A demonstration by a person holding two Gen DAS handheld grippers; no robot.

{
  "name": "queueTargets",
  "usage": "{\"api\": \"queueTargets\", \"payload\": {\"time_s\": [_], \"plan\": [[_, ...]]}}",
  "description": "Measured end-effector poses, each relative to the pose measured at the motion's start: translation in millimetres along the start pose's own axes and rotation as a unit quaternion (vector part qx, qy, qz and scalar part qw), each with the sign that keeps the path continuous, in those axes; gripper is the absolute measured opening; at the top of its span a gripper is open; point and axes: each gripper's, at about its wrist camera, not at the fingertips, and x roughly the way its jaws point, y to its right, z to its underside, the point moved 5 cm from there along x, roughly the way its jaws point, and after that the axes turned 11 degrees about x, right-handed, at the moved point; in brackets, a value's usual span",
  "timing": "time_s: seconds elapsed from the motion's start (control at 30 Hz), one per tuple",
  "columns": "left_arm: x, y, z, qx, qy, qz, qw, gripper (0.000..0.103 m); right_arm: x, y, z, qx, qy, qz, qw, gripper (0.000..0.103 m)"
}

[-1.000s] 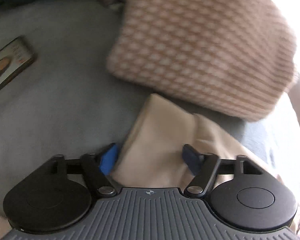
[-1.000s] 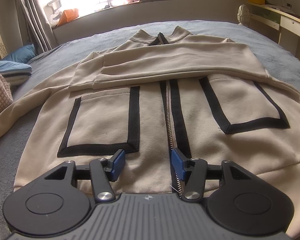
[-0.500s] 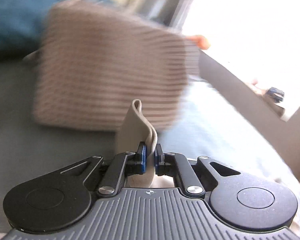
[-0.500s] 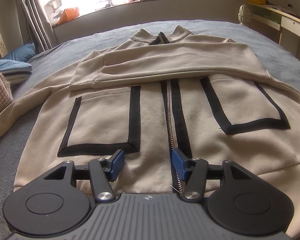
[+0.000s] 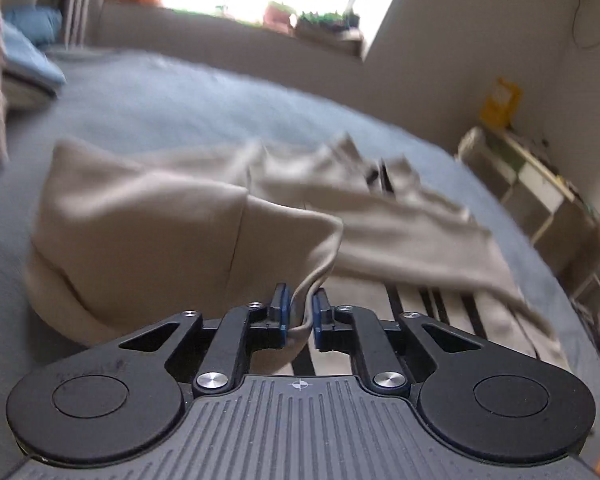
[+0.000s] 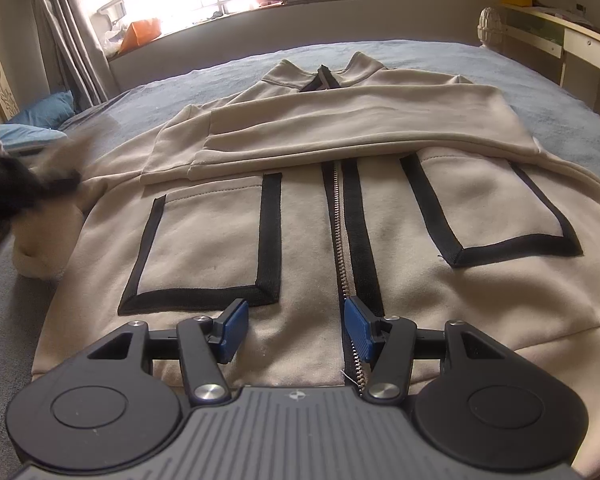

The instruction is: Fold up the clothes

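Blue-grey bedding (image 6: 440,50) fills a daylit bedroom, a beige zip jacket (image 6: 320,208) with black-trimmed pockets spread flat across it. At nine o'clock in the right wrist view, the left gripper (image 5: 300,310) is a dark blur; its own view shows the jaws easing apart around a soft sleeve (image 5: 148,248) fold. At six o'clock the right gripper (image 6: 296,330) stands spread over the hem, empty.

No legible text, label, brand or number anywhere
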Motion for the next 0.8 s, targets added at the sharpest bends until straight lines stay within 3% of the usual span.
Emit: {"api": "queueTargets", "payload": {"time_s": [0.03,0.1,0.17,0.23,0.4,0.57,0.8], "plan": [[4,-6,-1,-0.01,-0.002,0.02,0.9997,0.02,0,0,0,-0.001,-0.002,-0.002,1.0,0.057],[1,-17,-5,-0.03,0.001,0.046,0.9985,0.033,0,1,0,-0.006,-0.004,-0.013,1.0,0.063],[-10,-26,-12,-0.046,0.016,0.05,0.9976,0.051,0,0,0,-0.014,-0.006,-0.023,1.0,0.066],[-19,-37,-20,-0.059,0.032,0.033,0.9972,0.056,1,0,-1,-0.02,-0.011,-0.03,0.999,0.068],[-30,-88,-21,-0.139,0.042,-0.03,0.9889,0.056,-3,2,-13,0.004,-0.035,-0.045,0.998,0.067],[-25,-141,-12,-0.195,0.036,-0.101,0.9749,0.056,-12,-18,-32,0.041,-0.045,-0.124,0.99,0.067],[-13,-159,-5,-0.204,0.026,-0.109,0.9726,0.055,32,-60,-53,0.076,-0.113,-0.213,0.967,0.067]]}}
